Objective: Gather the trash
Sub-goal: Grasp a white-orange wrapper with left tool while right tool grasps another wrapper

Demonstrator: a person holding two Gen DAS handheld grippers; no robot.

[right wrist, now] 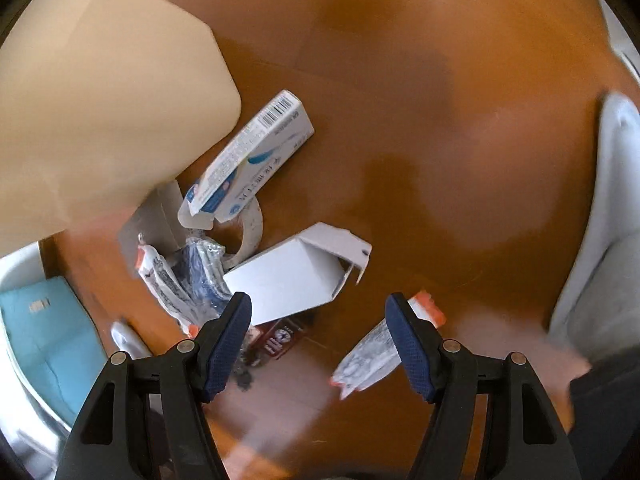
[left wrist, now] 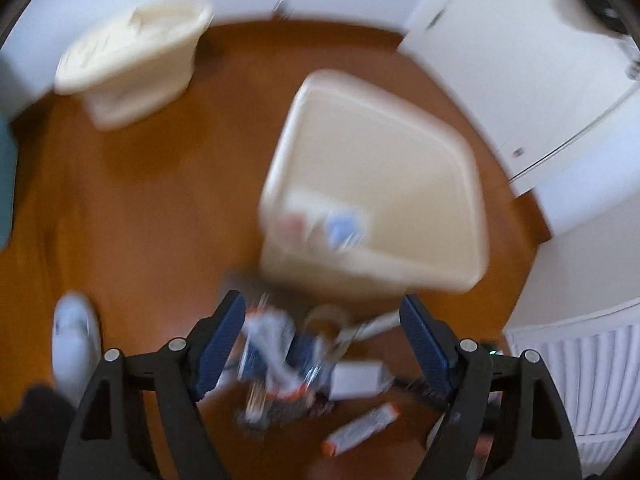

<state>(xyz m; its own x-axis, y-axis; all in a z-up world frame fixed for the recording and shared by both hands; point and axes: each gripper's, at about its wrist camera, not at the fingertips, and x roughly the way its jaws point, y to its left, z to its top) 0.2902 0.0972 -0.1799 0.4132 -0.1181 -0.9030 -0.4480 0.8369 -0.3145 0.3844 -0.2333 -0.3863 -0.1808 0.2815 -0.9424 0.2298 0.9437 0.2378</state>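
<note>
Trash lies in a pile on the brown floor. In the right wrist view I see a long white and blue box [right wrist: 252,156], an open white carton [right wrist: 296,276], a tape roll [right wrist: 250,232], crumpled blue and white wrappers [right wrist: 180,276] and an orange-tipped wrapper [right wrist: 376,348]. A cream bin [left wrist: 380,184] stands beyond the pile, with a box [left wrist: 328,220] inside. My left gripper [left wrist: 322,340] is open above the blurred wrappers [left wrist: 276,352]. My right gripper [right wrist: 318,336] is open and empty over the carton's near end.
A second cream basket [left wrist: 132,64] stands far left by the wall. A white shoe [left wrist: 76,336] is at lower left. A white door [left wrist: 520,60] and a radiator [left wrist: 580,380] are on the right. The bin's side [right wrist: 100,100] fills the upper left of the right wrist view.
</note>
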